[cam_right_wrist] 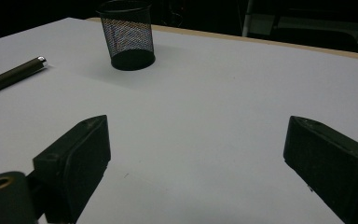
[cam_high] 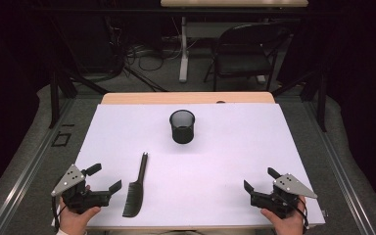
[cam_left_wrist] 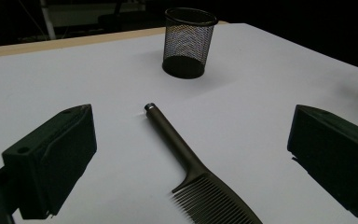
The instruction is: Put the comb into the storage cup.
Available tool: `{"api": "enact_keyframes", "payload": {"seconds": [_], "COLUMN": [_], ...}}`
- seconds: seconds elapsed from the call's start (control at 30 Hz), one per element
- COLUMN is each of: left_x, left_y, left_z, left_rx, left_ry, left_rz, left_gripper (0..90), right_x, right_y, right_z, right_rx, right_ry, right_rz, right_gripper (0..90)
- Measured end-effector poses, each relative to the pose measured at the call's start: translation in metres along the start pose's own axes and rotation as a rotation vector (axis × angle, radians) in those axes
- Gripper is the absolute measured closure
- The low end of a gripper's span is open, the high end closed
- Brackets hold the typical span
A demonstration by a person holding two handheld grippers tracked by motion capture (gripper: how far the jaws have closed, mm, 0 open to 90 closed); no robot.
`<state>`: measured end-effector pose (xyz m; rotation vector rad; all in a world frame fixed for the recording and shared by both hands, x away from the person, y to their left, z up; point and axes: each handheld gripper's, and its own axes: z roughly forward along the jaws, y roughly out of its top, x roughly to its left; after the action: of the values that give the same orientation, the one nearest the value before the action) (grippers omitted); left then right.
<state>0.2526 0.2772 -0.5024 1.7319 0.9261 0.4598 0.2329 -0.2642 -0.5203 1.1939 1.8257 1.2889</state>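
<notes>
We take the comb (cam_high: 136, 188) as our landmark, because it lies nearest to us on the white tabletop (cam_high: 225, 156) and the work seems to turn around it. It lies flat, with the teeth toward our edge and the thin round handle pointing away, toward the cup. We judge it lies like this so that a tool can take the handle and carry it forward.

Just to the left of the comb, at the near edge, we hold the left tool (cam_high: 102, 178). Its jaws are spread wide and they pinch nothing. In the left gripper view the comb (cam_left_wrist: 191, 168) lies on the tabletop between the two jaws but further ahead, so the jaws do not touch it. This tool already looks along the handle, which we think is the reason for this position: it is ready to go forward and close on the handle.

Well apart from the comb, to the right along the same near edge, we hold the right tool (cam_high: 260, 179). Its jaws are also spread wide, with only bare tabletop between them, and it touches nothing. It seems to wait there, out of the way.

Beyond the comb, further from us and a little to the right of the handle's line, stands the black mesh cup (cam_high: 182, 126). It is upright, its mouth is open, and it looks empty. We judge it is the place where the comb must go, handle or teeth down.
</notes>
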Motion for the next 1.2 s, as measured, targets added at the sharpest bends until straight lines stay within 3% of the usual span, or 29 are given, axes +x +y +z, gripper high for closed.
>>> {"api": "enact_keyframes", "payload": {"seconds": [0.17, 0.23, 0.37, 0.7, 1.2], "left_x": [0.002, 0.003, 0.003, 0.001, -0.005], "left_y": [0.005, 0.008, 0.012, 0.024, 0.041], "left_z": [0.002, 0.006, 0.012, 0.020, 0.041], "left_rx": [-0.001, 0.008, 0.033, 0.047, 0.122], "left_ry": [0.001, 0.014, 0.007, 0.002, 0.012], "left_rz": [-0.019, -0.030, -0.052, -0.048, -0.016], "left_gripper": [2.3, 8.0, 9.7, 18.5, 34.5], "right_x": [-0.001, -0.002, -0.002, -0.002, -0.002], "right_y": [-0.001, -0.001, -0.001, -0.002, -0.003], "right_z": [0.001, 0.002, 0.003, 0.004, 0.006], "right_rx": [0.005, 0.002, 0.009, 0.018, 0.020], "right_ry": [-0.005, -0.008, -0.012, -0.012, -0.003], "right_rz": [0.011, 0.008, 0.010, 0.016, 0.018], "right_gripper": [8.1, 8.6, 9.2, 10.4, 14.1]}}
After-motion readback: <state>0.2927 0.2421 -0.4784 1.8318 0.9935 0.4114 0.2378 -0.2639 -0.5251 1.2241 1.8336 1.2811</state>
